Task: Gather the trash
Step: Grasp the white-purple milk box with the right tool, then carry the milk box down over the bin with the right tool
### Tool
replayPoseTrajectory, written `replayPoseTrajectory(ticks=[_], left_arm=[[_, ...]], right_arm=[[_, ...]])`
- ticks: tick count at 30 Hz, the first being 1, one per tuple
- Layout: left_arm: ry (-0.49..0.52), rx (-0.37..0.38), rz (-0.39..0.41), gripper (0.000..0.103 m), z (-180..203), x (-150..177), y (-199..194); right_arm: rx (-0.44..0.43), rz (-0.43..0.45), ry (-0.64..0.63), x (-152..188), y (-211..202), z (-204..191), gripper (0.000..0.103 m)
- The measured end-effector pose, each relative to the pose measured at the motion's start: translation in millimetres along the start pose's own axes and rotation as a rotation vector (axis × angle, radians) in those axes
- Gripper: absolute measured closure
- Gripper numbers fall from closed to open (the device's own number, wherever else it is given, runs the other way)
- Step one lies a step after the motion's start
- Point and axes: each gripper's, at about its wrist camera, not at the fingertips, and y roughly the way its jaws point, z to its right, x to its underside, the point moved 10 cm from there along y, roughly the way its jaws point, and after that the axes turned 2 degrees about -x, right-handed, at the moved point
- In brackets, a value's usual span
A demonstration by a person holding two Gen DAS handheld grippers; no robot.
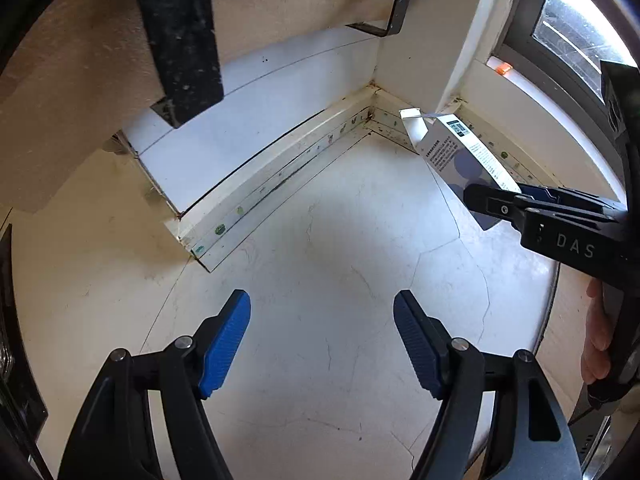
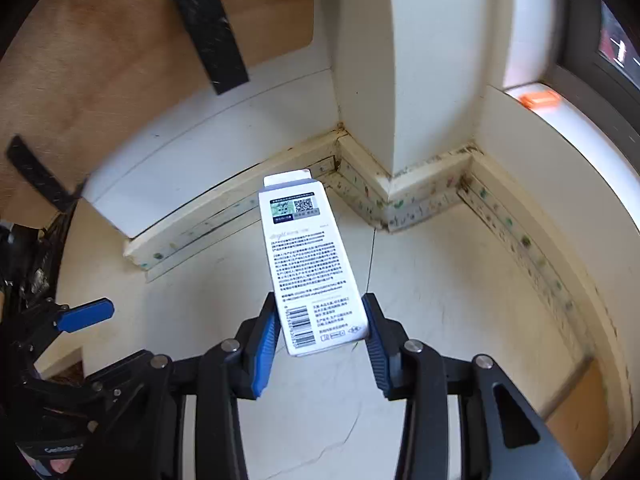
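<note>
A white carton [image 2: 308,264] printed with small text, a barcode and a QR label sticks forward out of my right gripper [image 2: 322,312], whose blue pads press on both sides of its lower end. Its top flap is open. The carton hangs clear of the pale floor [image 2: 440,320]. In the left wrist view the same carton [image 1: 460,152] and right gripper [image 1: 500,200] come in from the right. My left gripper [image 1: 322,308] stands open over bare floor with nothing between its fingers. One of its blue fingers [image 2: 86,314] shows at the left of the right wrist view.
A wall corner with stained skirting [image 2: 380,200] lies ahead. A wooden tabletop on black metal legs [image 1: 180,40] stands to the left. A window sill holds a small orange item [image 2: 540,100]. Something dark and crumpled [image 2: 32,264] sits at far left. A hand [image 1: 596,340] grips the right tool.
</note>
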Motion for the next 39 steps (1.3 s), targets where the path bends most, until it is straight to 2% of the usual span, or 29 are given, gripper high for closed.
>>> replayPoseTrajectory(ticks=[8, 16, 21, 25, 30, 36, 39], left_arm=[[0.103, 0.105, 0.053, 0.031, -14.9, 33.7, -63.0], [0.25, 0.208, 0.12, 0.031, -48.5, 90.3, -131.2], [0.296, 0.264, 0.139, 0.031, -75.6, 127.4, -164.7], [0.327, 0.288, 0.151, 0.031, -99.2, 163.8, -184.2], [0.33, 0.311, 0.109, 0.031, -125.5, 213.2, -184.2], [0.372, 0.304, 0.061, 0.03, -142.5, 268.8, -160.9], [0.397, 0.273, 0.02, 0.027, -148.4, 291.7, -139.5]], right_arm=[[0.017, 0.084, 0.176, 47.3, -79.4, -53.4, 0.063], [0.165, 0.206, 0.307, 125.9, -150.3, -140.0, 0.063], [0.203, 0.284, 0.433, 175.8, -182.5, -194.3, 0.063], [0.216, 0.316, 0.503, 213.5, -190.7, -234.6, 0.063], [0.215, 0.311, 0.573, 263.6, -187.1, -279.8, 0.063], [0.217, 0.267, 0.617, 319.5, -169.2, -312.7, 0.063], [0.211, 0.223, 0.655, 349.1, -150.6, -317.3, 0.063]])
